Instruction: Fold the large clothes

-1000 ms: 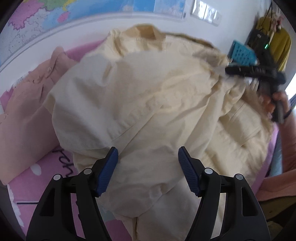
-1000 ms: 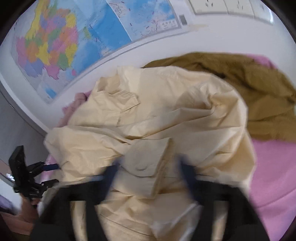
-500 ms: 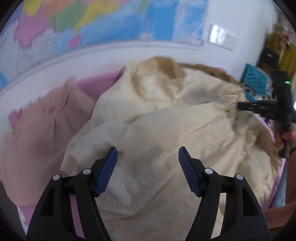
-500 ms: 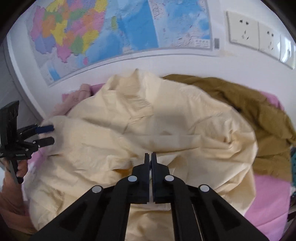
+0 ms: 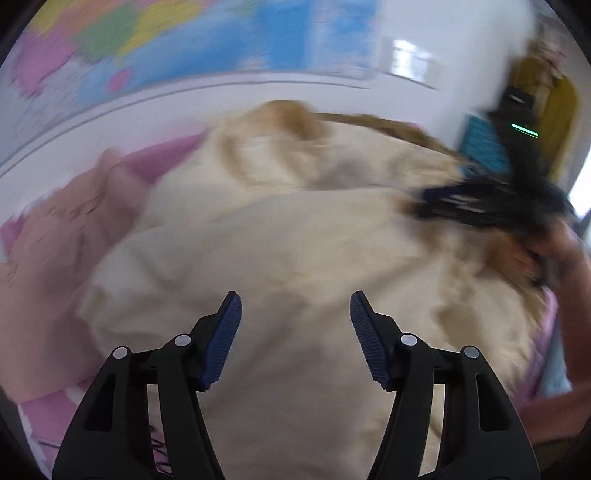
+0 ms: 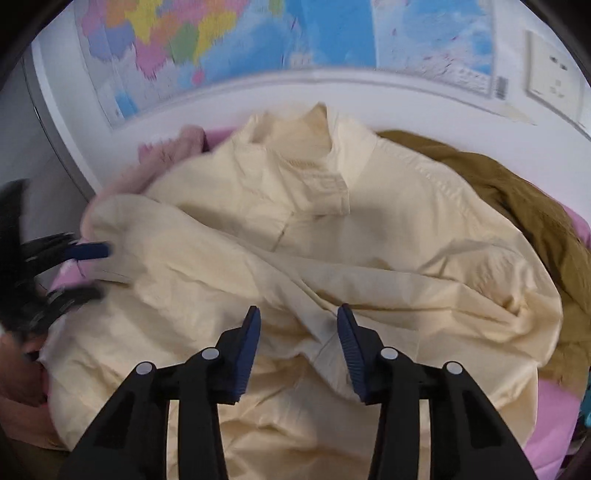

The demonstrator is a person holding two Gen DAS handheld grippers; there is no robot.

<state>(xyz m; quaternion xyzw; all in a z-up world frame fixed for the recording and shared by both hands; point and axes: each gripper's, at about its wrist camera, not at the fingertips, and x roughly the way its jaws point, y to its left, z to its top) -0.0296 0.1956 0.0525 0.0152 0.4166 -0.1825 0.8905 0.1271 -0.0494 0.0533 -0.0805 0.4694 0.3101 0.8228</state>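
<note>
A large cream shirt (image 5: 295, 240) lies crumpled over the pink bed cover (image 5: 40, 417), its collar toward the wall. My left gripper (image 5: 294, 299) hovers over the shirt's near side with its jaws apart and closing; no cloth is pinched between the pads. In the right wrist view the cream shirt (image 6: 332, 258) fills the middle, and my right gripper (image 6: 298, 312) stands above a fold with its jaws opening and nothing gripped. The left gripper (image 6: 94, 271) shows at the shirt's left edge. The right gripper (image 5: 424, 201) is a blur at the shirt's right side.
A pale pink garment (image 5: 55, 258) lies left of the shirt and a brown garment (image 6: 517, 192) lies at its right. A coloured map (image 6: 258, 33) and wall sockets (image 6: 554, 77) are on the white wall behind. A blue basket (image 5: 484, 144) stands at the far right.
My right gripper was shut half a second ago and its jaws now stand apart. Both hands have shifted over the shirt, and the left view is now blurred. The left jaws have narrowed slightly.
</note>
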